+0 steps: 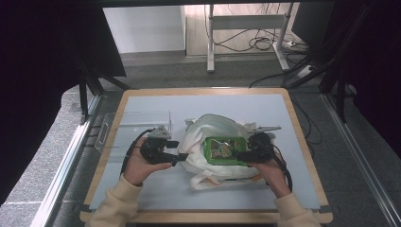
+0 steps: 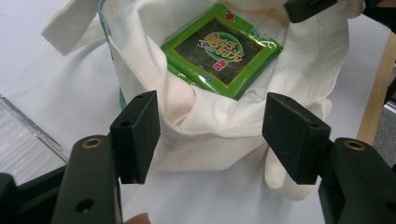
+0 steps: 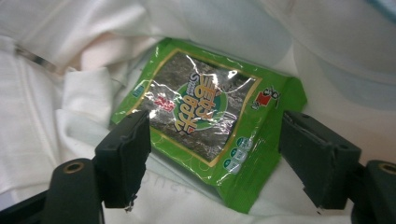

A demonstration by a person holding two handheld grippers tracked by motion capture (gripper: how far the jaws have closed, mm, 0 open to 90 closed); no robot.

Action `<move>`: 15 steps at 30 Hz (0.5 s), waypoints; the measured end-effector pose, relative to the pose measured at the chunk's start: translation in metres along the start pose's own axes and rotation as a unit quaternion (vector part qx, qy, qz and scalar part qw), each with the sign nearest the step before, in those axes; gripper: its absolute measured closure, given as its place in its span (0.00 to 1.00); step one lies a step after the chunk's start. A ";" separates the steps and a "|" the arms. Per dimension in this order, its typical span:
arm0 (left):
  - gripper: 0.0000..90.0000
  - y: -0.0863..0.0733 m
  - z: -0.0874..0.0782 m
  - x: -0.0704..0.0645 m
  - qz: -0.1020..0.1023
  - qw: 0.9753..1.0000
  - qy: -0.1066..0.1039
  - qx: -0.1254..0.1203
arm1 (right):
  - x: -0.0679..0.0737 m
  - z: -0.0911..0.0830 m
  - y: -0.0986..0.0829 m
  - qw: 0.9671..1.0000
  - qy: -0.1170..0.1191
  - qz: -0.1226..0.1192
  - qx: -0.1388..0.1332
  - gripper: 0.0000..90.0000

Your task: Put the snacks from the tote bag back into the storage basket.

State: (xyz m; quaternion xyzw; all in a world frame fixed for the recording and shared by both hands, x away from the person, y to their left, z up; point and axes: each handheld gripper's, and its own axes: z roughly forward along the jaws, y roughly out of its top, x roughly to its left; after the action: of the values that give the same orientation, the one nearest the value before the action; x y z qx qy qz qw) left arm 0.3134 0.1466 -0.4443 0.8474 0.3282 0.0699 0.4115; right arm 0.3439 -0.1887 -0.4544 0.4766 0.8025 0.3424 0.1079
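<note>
table [image 1: 142, 198]: wooden-edged top under a pale blue-grey mat, carrying everything below. clear acrylic tray [image 1: 118, 127]: transparent, sits at the left of the mat, just behind the left hand. cream canvas tote bag [image 1: 213, 130]: lies rumpled at the middle of the mat, mouth spread open and facing up, one handle loop trailing toward the near edge; in the left gripper view the bag [image 2: 210, 135] shows its folded rim directly ahead of the jaws. green seaweed snack packet [image 1: 223, 150]: flat foil pack with a dark centre panel, resting inside the bag's open mouth, lying on the cloth; seen in the left gripper view [image 2: 222, 51] beyond the rim and in the right gripper view [image 3: 205, 116] close in front. left gripper [image 2: 212, 135]: held at the bag's left side, jaws spread wide, the bag's rim lying between them, nothing clamped. right gripper [image 3: 215, 154]: at the bag's right side, jaws spread wide on either side of the packet's near corner, gripping nothing.
</note>
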 end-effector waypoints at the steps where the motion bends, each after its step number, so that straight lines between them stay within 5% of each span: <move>1: 0.41 0.000 0.001 -0.001 0.001 1.000 -0.001 0.000 | 0.001 0.002 0.001 1.000 0.001 0.001 0.006 0.30; 15: 0.40 0.003 -0.002 -0.002 0.019 1.000 -0.015 -0.007 | 0.011 0.022 0.016 0.996 -0.040 0.030 0.069 0.35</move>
State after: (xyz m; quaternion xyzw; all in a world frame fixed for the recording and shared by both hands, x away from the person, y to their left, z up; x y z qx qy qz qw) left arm 0.3126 0.1451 -0.4408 0.8516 0.3051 0.0668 0.4209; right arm 0.3606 -0.1643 -0.4585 0.5205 0.8042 0.2700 0.0968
